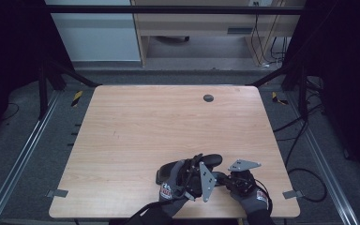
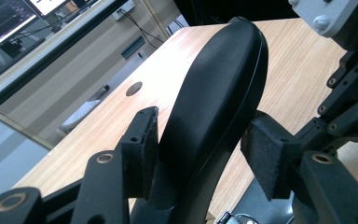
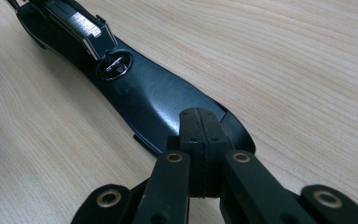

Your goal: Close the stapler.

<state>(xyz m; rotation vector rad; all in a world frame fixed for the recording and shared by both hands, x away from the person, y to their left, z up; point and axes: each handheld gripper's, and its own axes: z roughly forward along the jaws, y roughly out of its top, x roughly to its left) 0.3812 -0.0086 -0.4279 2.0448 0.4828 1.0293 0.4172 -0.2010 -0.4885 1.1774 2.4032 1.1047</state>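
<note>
Near the worktop's (image 1: 122,140) front edge (right of middle), the left gripper (image 2: 200,154) loosely straddles a black stapler (image 2: 214,102); the right gripper (image 3: 199,135) is pinched closed above the stapler, holding nothing.

Both gloved hands are sitting close together at the lower centre of the high view, forearms coming in from the bottom edge. The left hand (image 1: 171,187) is gripping the left gripper (image 1: 194,176), whose grey three-cornered plate is tilting on edge toward the right. In the left gripper view its jaws are standing apart, the left pad (image 2: 145,144) touching what lies between them and the right pad (image 2: 268,156) just clear of it. The right hand (image 1: 251,194) is holding the right gripper (image 1: 225,179), plate facing up. In the right gripper view its jaws are pressing together, pads meeting at lower centre
</note>
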